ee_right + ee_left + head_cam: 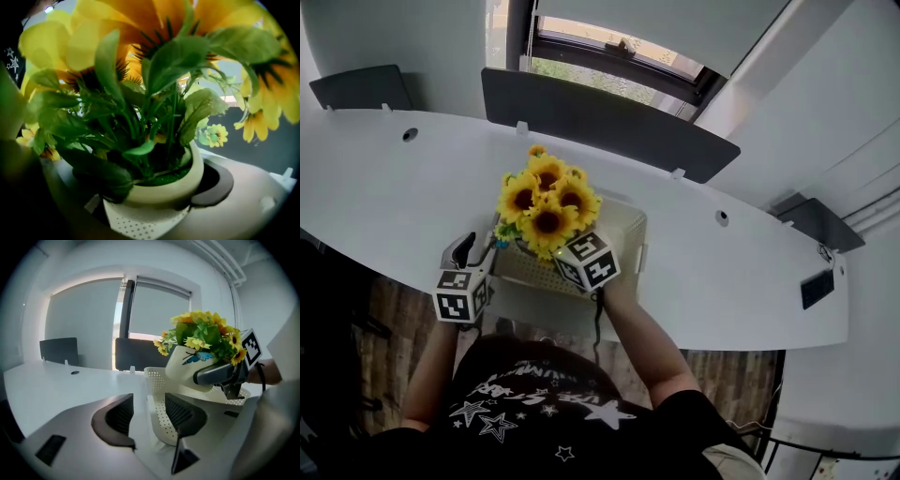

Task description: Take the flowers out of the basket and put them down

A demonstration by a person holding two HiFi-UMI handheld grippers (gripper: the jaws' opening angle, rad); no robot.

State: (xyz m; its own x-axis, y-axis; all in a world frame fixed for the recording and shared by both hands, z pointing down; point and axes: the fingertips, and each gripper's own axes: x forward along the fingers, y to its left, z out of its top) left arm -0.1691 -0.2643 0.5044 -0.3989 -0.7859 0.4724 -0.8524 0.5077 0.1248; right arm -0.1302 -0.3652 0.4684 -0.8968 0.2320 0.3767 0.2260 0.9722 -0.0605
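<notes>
White desk (384,187), dark divider (609,120)

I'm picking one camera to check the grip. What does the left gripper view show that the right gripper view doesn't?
Only the left gripper view: the left gripper, jaws apart with the basket wall between them, not gripped; the right gripper clamped on the white pot from outside; the blue butterfly on the pot; the desk.
Only the right gripper view: the pot's inside, with stems rising from green filling.
Both: the sunflowers, the pot and the perforated basket.
</notes>
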